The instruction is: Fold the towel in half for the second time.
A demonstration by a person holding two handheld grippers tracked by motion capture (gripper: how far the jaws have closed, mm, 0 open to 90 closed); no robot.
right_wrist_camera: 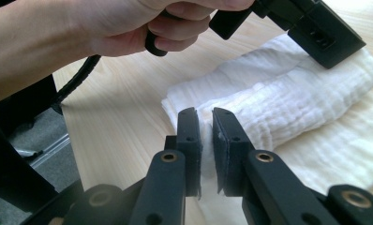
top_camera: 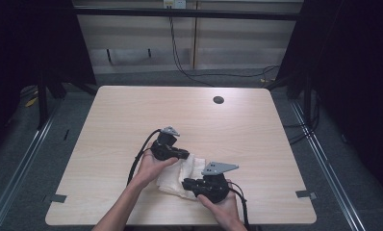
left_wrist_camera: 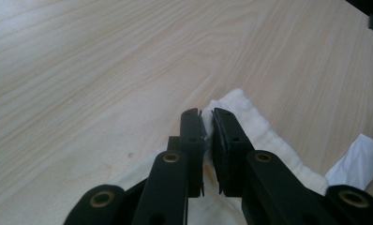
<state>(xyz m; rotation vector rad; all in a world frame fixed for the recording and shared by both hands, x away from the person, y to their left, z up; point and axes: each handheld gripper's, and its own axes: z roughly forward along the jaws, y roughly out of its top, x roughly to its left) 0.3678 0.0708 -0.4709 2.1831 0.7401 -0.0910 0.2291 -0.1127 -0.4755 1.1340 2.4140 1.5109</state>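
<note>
A white cloth [top_camera: 180,174] lies folded on the near middle of the wooden table [top_camera: 132,110]. My left gripper [top_camera: 185,155] rests at the cloth's far left edge, its jaws nearly together on a corner of the cloth [left_wrist_camera: 262,136]. In the left gripper view the tips [left_wrist_camera: 208,115] show a thin sliver of fabric between them. My right gripper [top_camera: 187,184] sits at the cloth's near edge. In the right gripper view its tips [right_wrist_camera: 206,113] pinch a fold of the cloth [right_wrist_camera: 287,93], and the other hand [right_wrist_camera: 128,23] is just beyond.
A round cable hole [top_camera: 218,100] sits at the table's far side. Bare wood spreads beyond and to both sides of the cloth. Black cables trail from both grippers toward the front edge. Dark floor and metal rails surround the table.
</note>
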